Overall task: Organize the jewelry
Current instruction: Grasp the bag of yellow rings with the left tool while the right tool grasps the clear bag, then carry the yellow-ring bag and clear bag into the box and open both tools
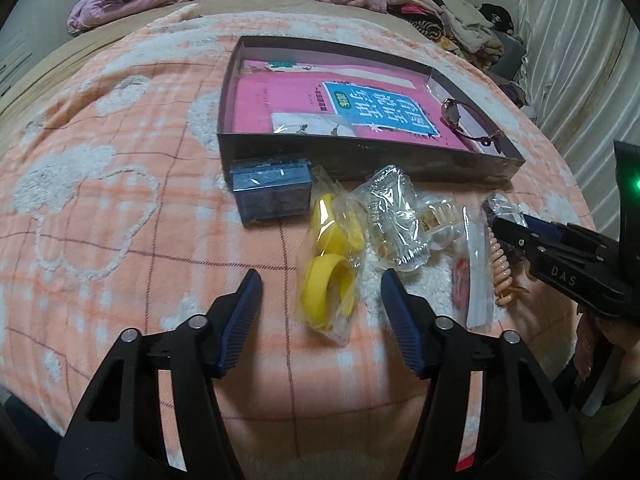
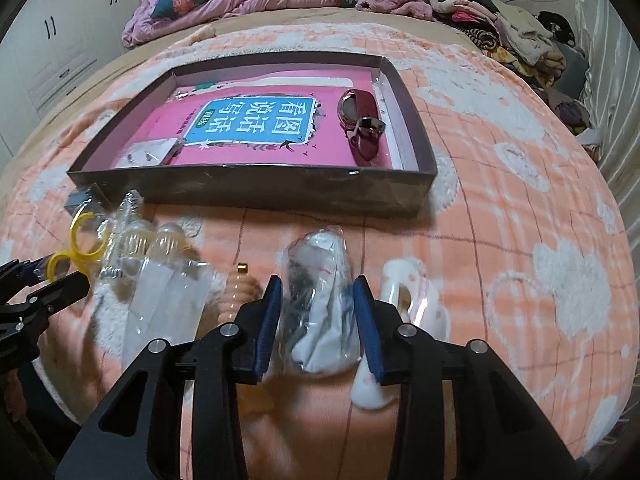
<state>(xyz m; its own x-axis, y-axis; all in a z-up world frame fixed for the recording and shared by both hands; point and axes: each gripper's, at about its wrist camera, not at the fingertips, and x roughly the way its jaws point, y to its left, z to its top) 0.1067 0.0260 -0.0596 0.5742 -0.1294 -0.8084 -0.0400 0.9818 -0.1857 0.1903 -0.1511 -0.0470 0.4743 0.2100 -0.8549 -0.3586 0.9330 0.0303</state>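
The left gripper (image 1: pixel 320 284) hovers over the bed (image 1: pixel 120 200), fingers apart around a bag of yellow rings (image 1: pixel 330 276) without touching it; the right gripper (image 2: pixel 317 300) has its fingers closed on a clear packet (image 2: pixel 320 304); the dark tray (image 2: pixel 248 188) lies beyond, holding a watch (image 2: pixel 358 120).

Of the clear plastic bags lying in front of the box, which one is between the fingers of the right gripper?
The clear bag with white and dark contents, between the right gripper fingers; the yellow-ring bag lies by the left gripper.
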